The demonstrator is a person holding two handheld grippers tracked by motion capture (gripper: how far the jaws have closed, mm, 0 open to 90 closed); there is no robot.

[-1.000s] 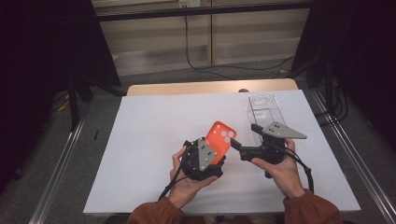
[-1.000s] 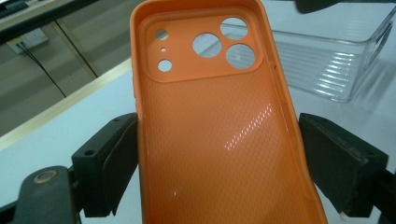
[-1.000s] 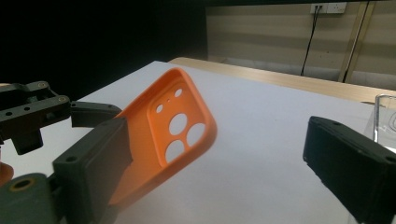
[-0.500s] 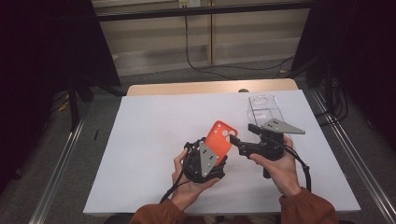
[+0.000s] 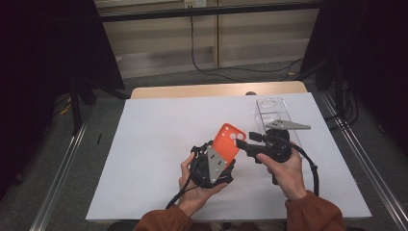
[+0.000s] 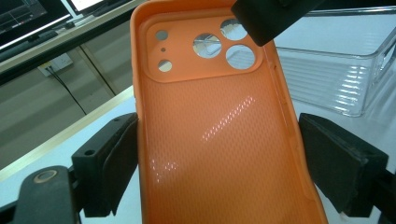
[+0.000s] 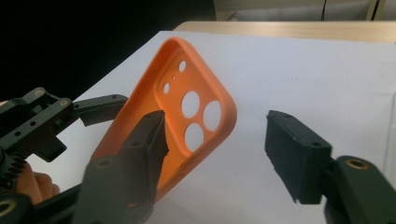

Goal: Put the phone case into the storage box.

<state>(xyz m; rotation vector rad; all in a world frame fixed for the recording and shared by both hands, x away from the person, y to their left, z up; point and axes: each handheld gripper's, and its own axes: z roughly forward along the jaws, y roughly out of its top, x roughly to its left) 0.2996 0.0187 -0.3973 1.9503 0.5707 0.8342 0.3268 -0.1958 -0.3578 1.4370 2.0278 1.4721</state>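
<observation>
Case [image 5: 230,141], orange, sits tilted up above the sheet [image 5: 154,159] mid-table, clamped across its width by the left gripper [image 5: 219,161]. Left gripper view gives the hollow inside of the case [image 6: 215,135], both pads tight on its long edges, lens holes at top, and a clear bin [image 6: 336,79] behind; bottom end of the case is cut off there. Right gripper view shows the case [image 7: 182,116] edge-on from the far side, plus the left gripper [image 7: 37,126] holding it. Right gripper [image 5: 245,140] is at the case's top corner, jaws just been closing, one jaw in front of the case, the other off to the side over bare sheet; pad contact can't be made out. High view has the bin [image 5: 272,113] partly hidden behind the right gripper's plate.
</observation>
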